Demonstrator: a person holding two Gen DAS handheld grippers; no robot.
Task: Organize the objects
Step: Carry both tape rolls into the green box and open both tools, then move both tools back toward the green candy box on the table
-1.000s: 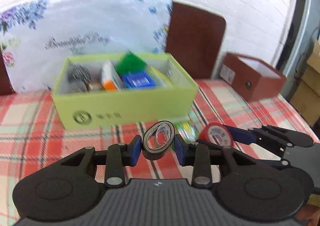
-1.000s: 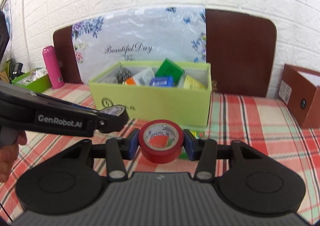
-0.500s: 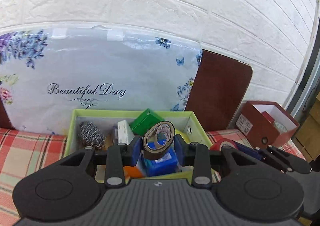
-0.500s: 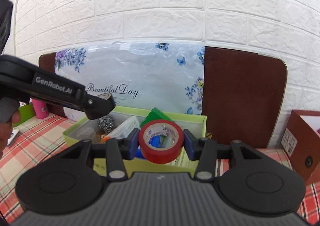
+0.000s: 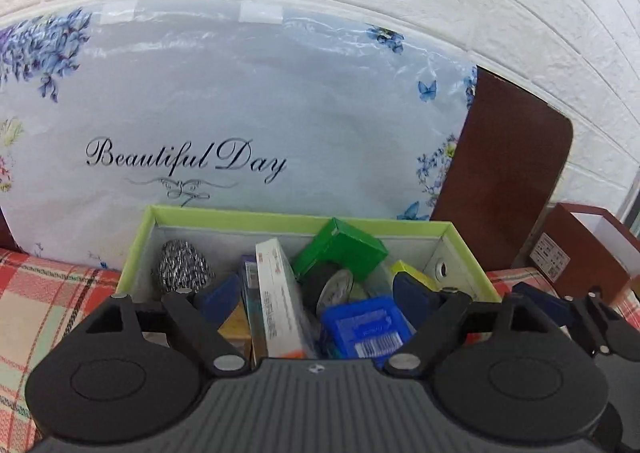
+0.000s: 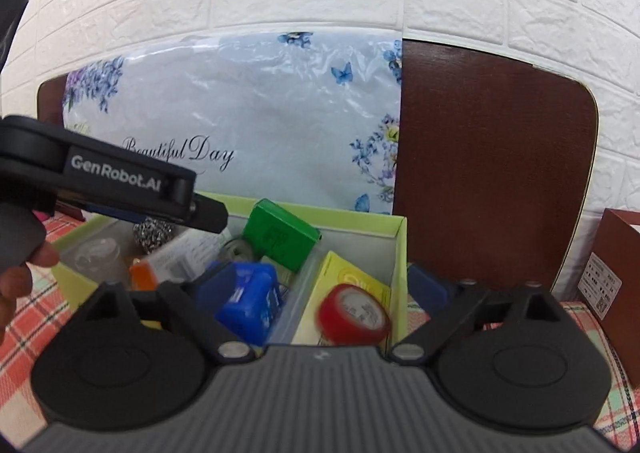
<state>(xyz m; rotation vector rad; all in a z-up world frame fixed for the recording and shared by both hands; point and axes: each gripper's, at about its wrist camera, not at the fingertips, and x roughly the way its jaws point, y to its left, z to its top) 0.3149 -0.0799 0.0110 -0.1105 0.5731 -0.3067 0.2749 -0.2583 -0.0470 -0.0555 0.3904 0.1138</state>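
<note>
Both grippers, left gripper (image 5: 314,299) and right gripper (image 6: 322,291), have just sprung wide, jaws empty; the blurred red tape roll (image 6: 354,315), loose by the green cardboard box's (image 6: 400,253) right wall, could bounce out

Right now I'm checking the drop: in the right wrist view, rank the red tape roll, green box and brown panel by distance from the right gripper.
1. Red tape roll, inside the box.
2. Green box, deeper in.
3. Brown panel, against the wall.
</note>
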